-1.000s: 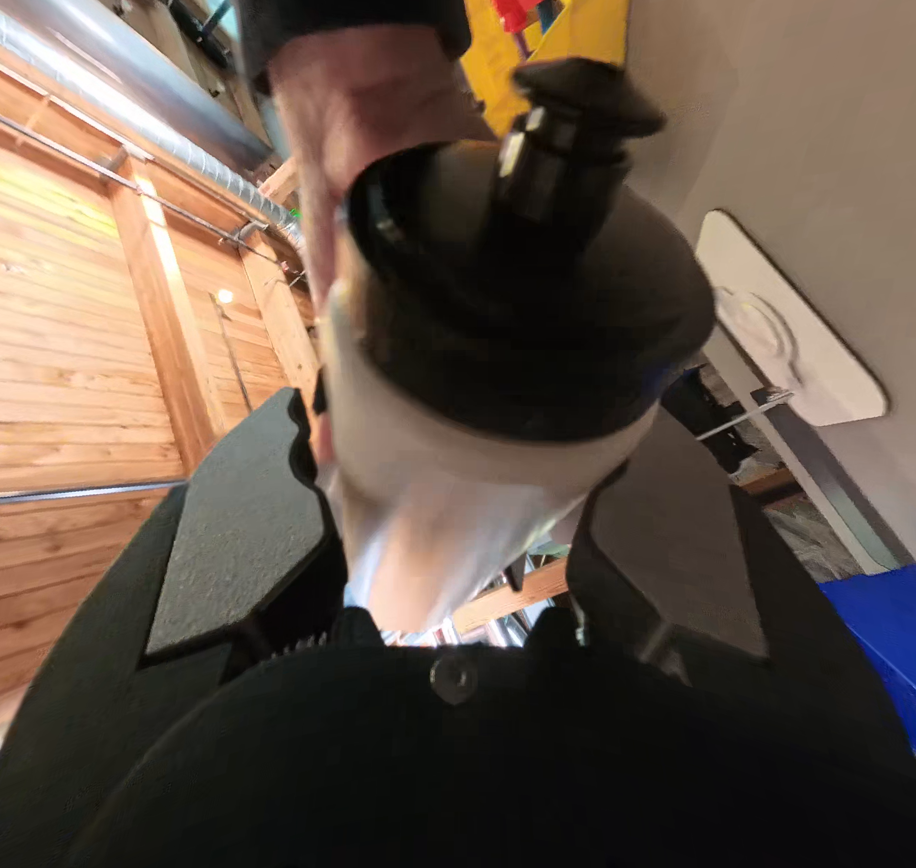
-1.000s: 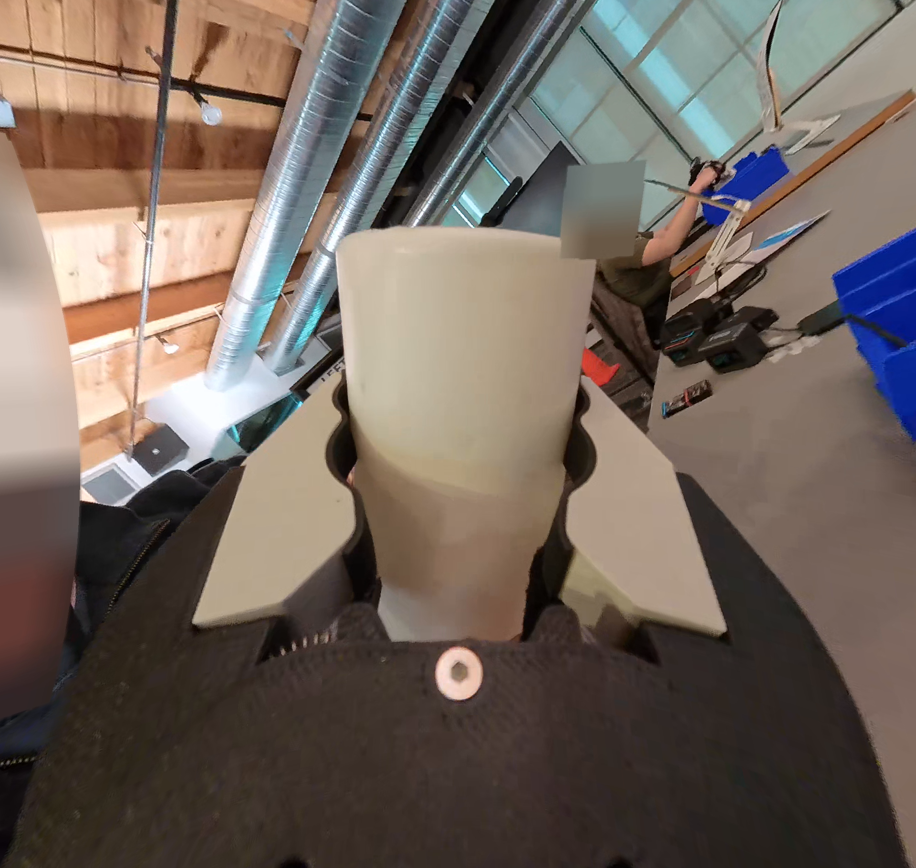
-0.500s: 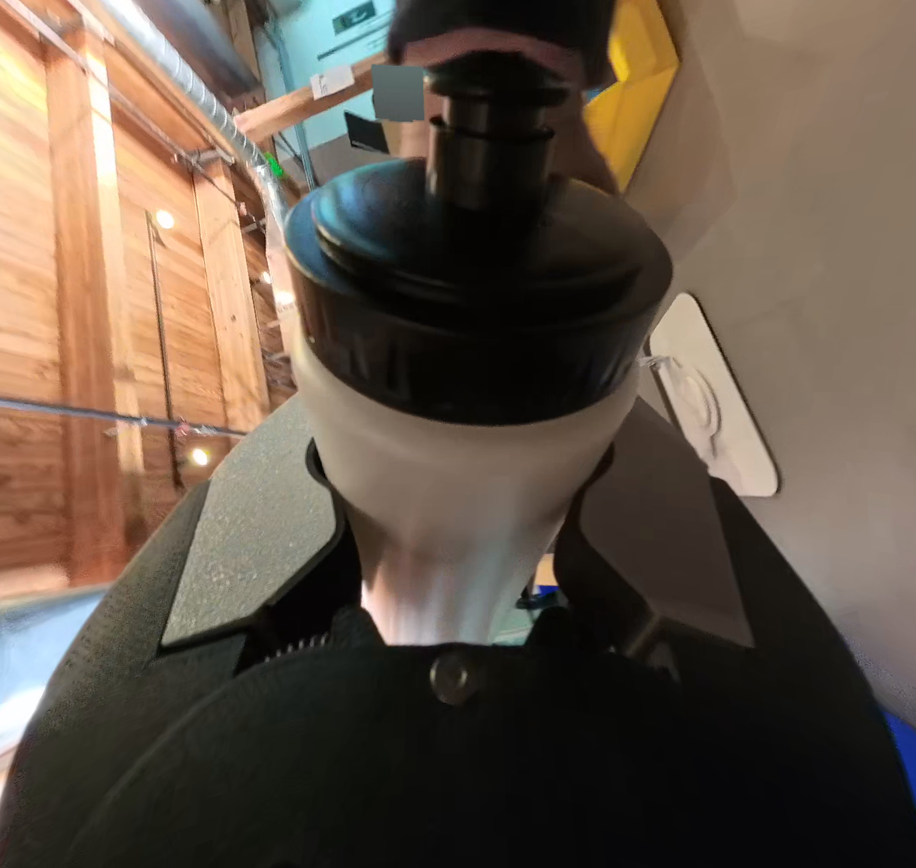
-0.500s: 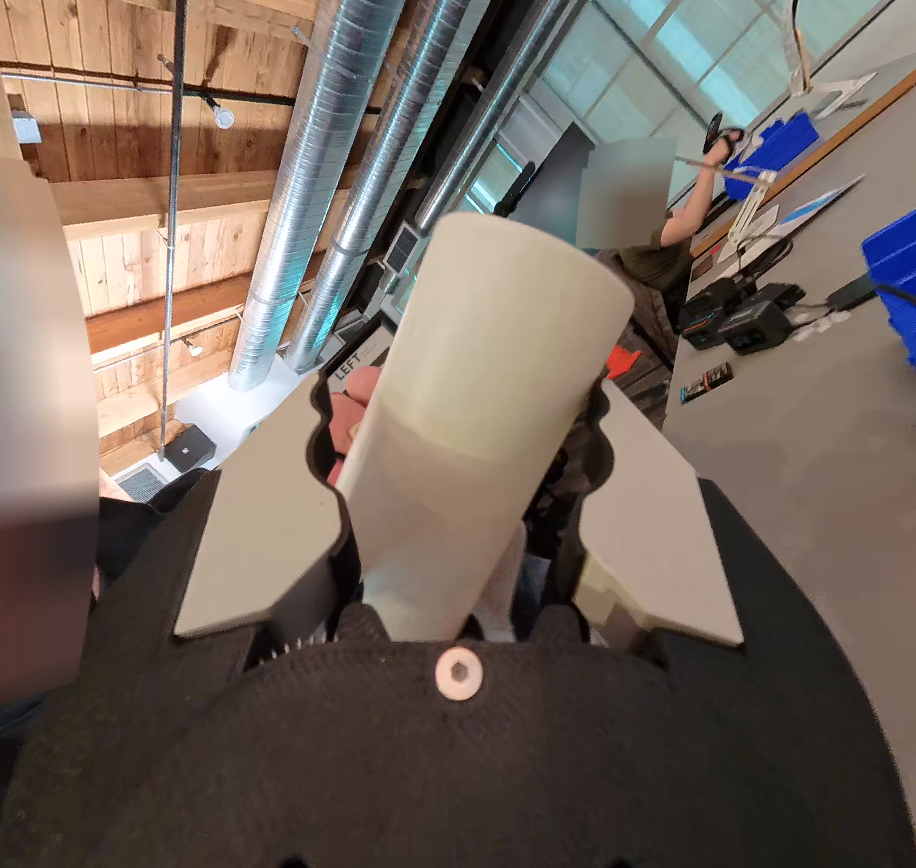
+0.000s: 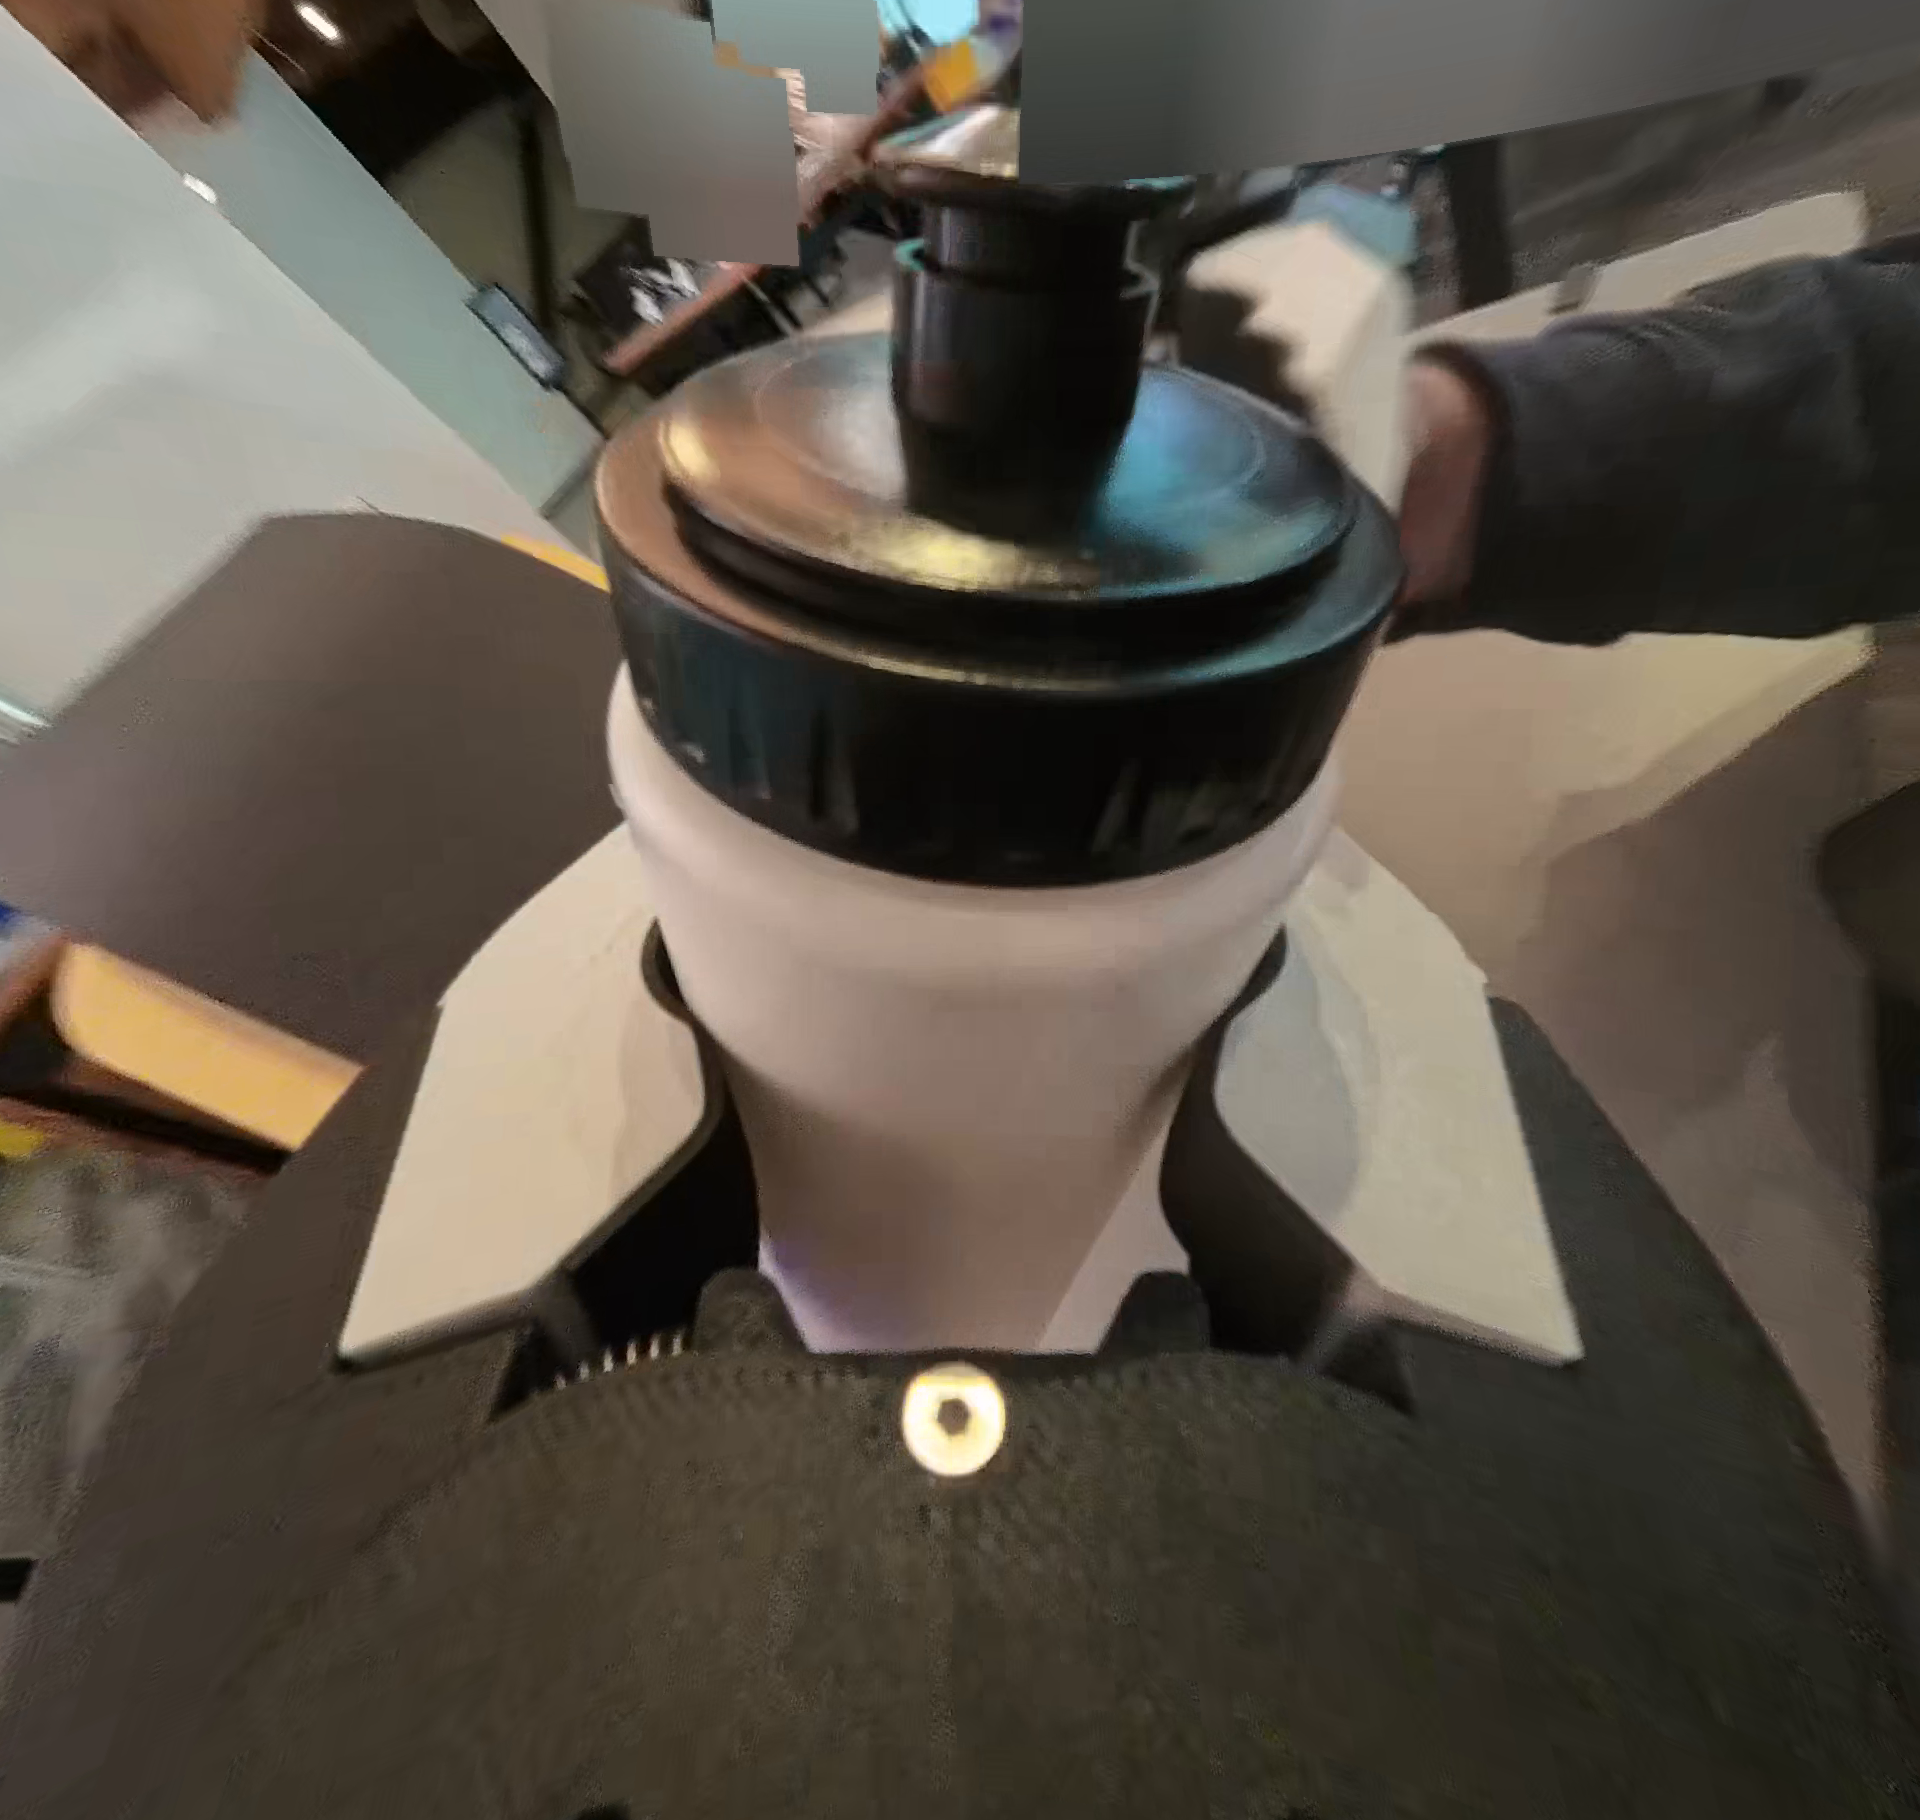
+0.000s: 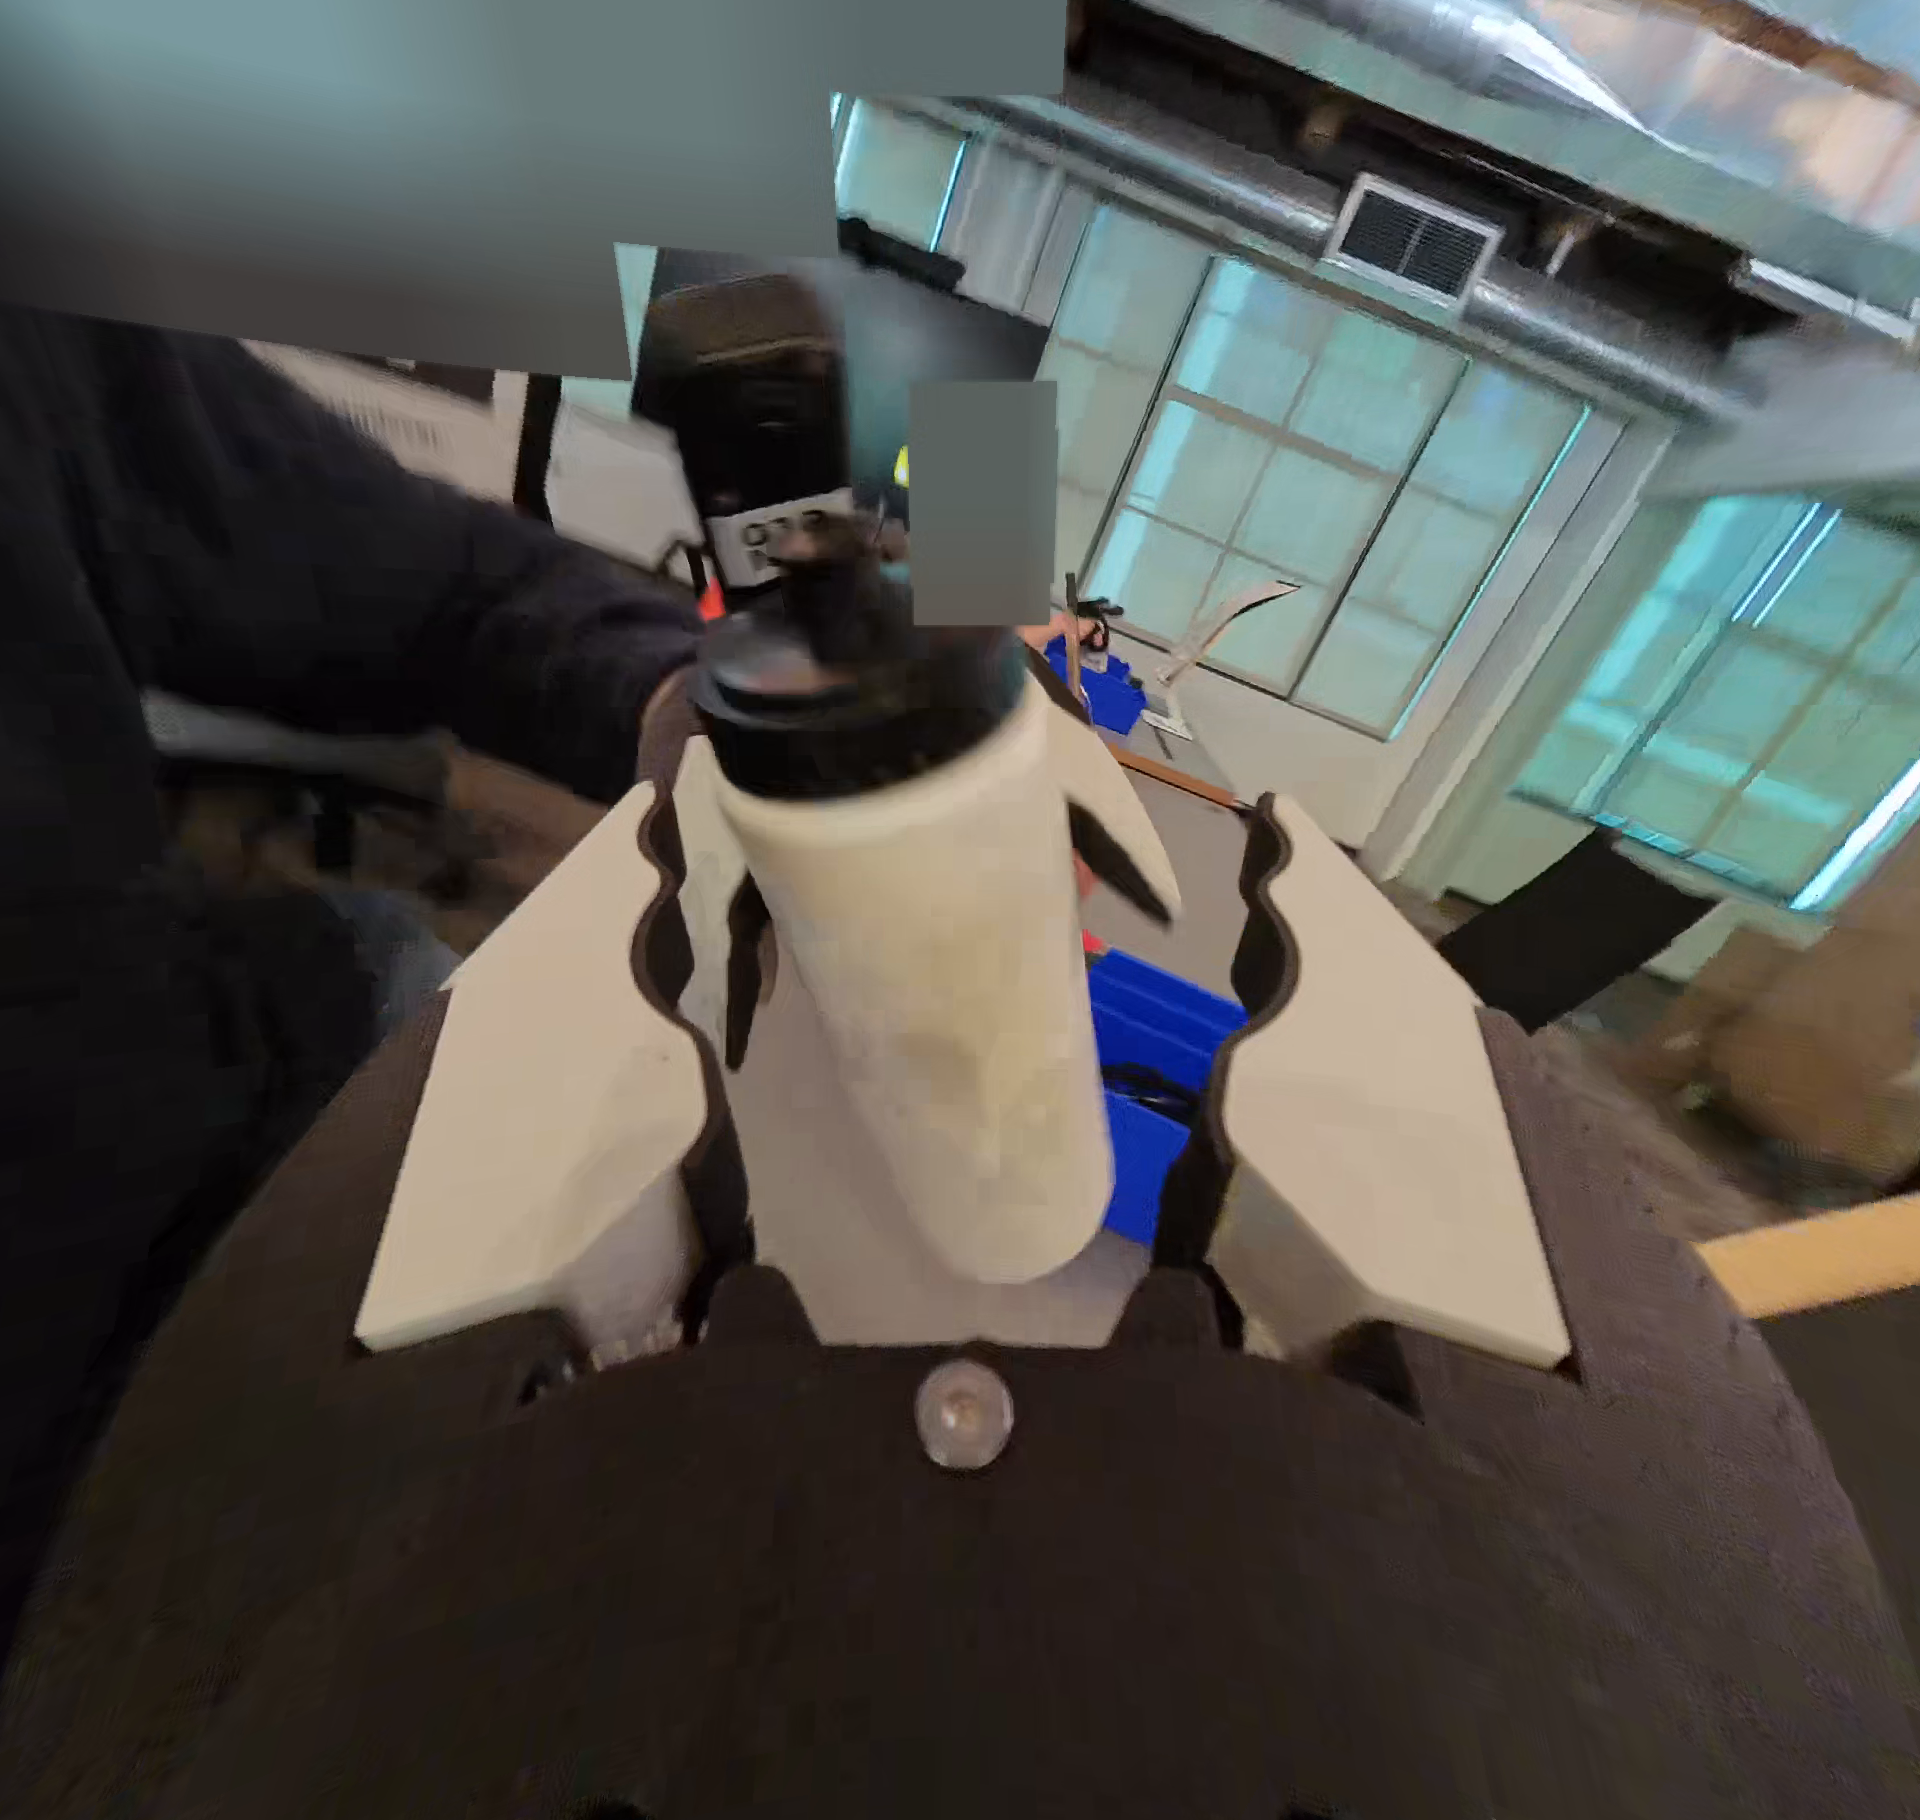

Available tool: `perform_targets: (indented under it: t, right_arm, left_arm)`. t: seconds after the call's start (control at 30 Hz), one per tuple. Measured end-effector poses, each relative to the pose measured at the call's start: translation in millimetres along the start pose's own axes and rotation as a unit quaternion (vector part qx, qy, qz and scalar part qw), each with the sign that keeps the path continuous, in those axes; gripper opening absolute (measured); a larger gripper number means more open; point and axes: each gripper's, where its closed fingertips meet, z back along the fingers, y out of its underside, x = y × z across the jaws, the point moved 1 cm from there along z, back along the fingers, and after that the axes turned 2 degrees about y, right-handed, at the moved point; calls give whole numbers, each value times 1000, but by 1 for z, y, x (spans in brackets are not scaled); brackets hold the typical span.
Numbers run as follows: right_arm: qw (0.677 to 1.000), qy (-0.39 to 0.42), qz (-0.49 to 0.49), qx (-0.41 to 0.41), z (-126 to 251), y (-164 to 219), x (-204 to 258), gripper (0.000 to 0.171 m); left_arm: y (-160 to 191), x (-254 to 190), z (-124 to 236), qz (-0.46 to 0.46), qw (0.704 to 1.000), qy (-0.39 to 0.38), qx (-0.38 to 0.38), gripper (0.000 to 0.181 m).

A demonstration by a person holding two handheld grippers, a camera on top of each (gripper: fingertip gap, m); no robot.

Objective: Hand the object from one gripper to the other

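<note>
A white bottle point(image 5: 966, 1022) with a black cap point(image 5: 987, 731) and spout is clamped between the fingers of my left gripper point(image 5: 961, 960), cap pointing away from the camera. In the right wrist view the same bottle point(image 6: 935, 1022) lies with its base toward the camera, between the spread fingers of my right gripper point(image 6: 961, 804). There is a clear gap on the bottle's right side. The left gripper's white fingers point(image 6: 1107, 825) show clamped on the bottle's upper part. The right gripper is open and holds nothing.
A hand and dark sleeve point(image 5: 1683, 461) reach in beside the cap. A dark sleeve point(image 6: 312, 575) fills the left of the right wrist view. Blue bins point(image 6: 1153, 1022) sit behind the bottle, with large windows point(image 6: 1299, 523) beyond. A tan board point(image 5: 187, 1053) lies at the lower left.
My right gripper has opened and let go of the bottle, which it gripped a second ago. My left gripper has closed on the bottle and holds it. Both views have swung round.
</note>
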Motion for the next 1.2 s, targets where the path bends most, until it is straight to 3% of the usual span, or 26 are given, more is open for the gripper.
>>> perform_targets:
  t: [0.13,0.27,0.6,0.83,1.2]
  right_arm:
    - [988,-8,117,98,-21,3,7,99]
    - [983,-52,121,126,-29,10,13,83]
    - [994,-79,-5,80,-32,15,15,79]
    - [993,-78,-6,83,-33,21,19,83]
    - [997,-2,-63,52,-2,1,-13,82]
  left_arm:
    - [10,-10,-12,25,998,47,21,100]
    - [12,-15,-20,60,995,75,26,100]
    - [20,-24,-23,116,987,113,5,99]
    - [20,-25,-25,101,989,109,-5,102]
    - [4,-12,-29,66,995,61,-47,99]
